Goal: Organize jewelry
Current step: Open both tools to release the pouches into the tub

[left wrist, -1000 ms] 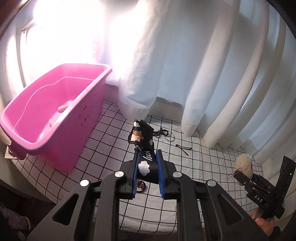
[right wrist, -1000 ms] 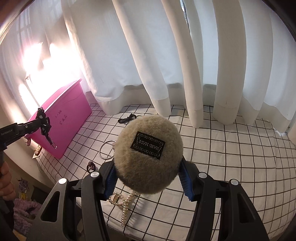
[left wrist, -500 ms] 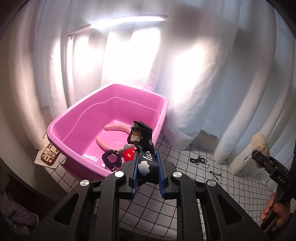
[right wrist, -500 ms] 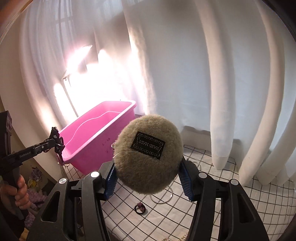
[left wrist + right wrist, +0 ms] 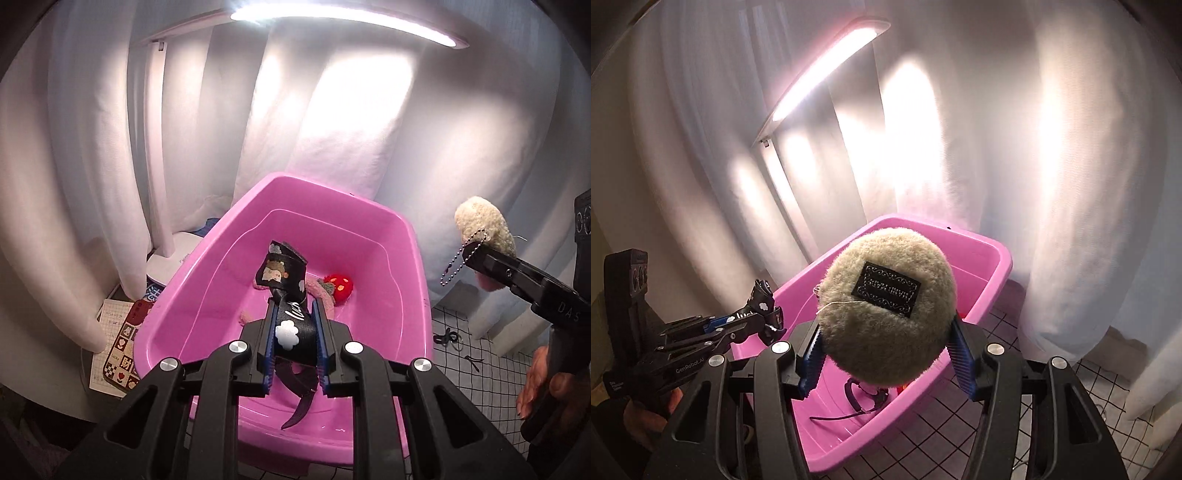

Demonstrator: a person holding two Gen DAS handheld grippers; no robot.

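My left gripper (image 5: 295, 314) is shut on a black patterned strap (image 5: 291, 299) with a cloud print, held over the pink plastic tub (image 5: 402, 229). Inside the tub lie a red strawberry charm (image 5: 340, 288) and a fuzzy pink band (image 5: 321, 291). My right gripper (image 5: 886, 354) is shut on a round beige plush pouch (image 5: 886, 317) with a black label, above the tub's (image 5: 1001, 258) near right side. The pouch (image 5: 484, 225) with its ball chain shows at the right in the left wrist view. The left gripper (image 5: 764, 314) shows at the left in the right wrist view.
A white desk lamp (image 5: 162, 147) stands behind the tub against white curtains (image 5: 74, 184). A patterned card (image 5: 125, 347) lies left of the tub. On the checked cloth (image 5: 476, 354) to the right lie a black hair tie (image 5: 448, 336) and a hairpin (image 5: 474, 362). A hand (image 5: 543, 384) holds the right gripper.
Both grippers swung left from over the checked cloth to above the pink tub, each still holding its item. The lamp has come into view.
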